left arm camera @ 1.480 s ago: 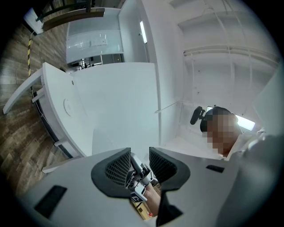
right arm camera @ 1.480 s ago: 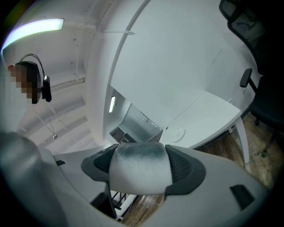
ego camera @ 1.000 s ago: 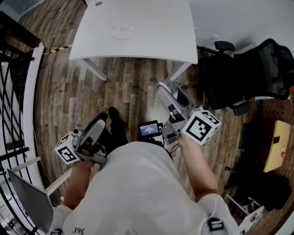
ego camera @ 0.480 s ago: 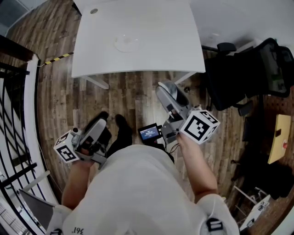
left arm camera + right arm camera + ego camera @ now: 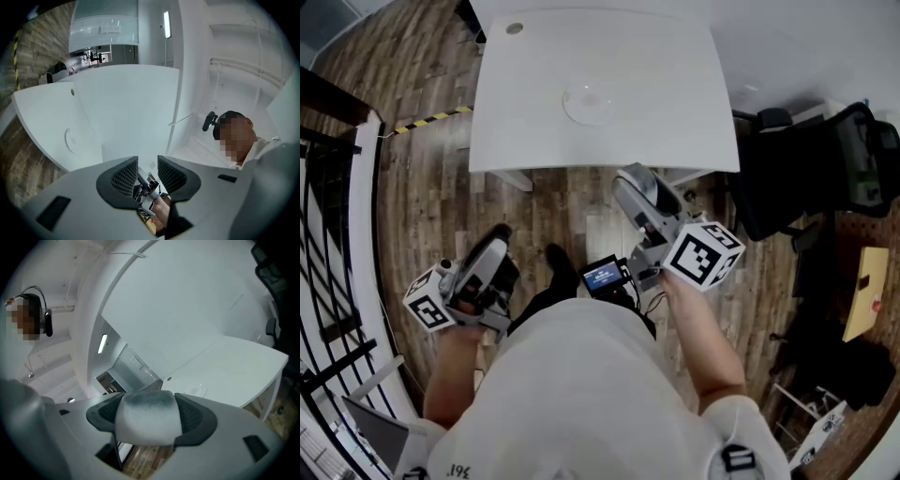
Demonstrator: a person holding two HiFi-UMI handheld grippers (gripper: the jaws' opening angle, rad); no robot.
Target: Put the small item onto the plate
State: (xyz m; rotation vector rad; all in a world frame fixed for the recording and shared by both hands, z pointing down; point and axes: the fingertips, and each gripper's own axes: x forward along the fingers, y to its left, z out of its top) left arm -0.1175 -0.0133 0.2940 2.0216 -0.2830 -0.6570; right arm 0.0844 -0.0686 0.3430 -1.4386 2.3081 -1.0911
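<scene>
My right hand-held gripper point(image 5: 636, 192) is clamped on the small item point(image 5: 146, 420), a soft grey-white lump, carried towards the tabletop point(image 5: 675, 122), where the plate point(image 5: 589, 103) sits well ahead. My left hand-held gripper point(image 5: 147, 176) hangs spare, jaws apart and empty.

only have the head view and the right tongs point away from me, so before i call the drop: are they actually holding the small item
observer: Yes. In the right gripper view the right tongs are shut on a pale grey, soft-looking item that fills the gap between them.
operator: ok and the left tongs, anything in them
observer: No. The left gripper view shows the left tongs open, with nothing gripped between them.
</scene>
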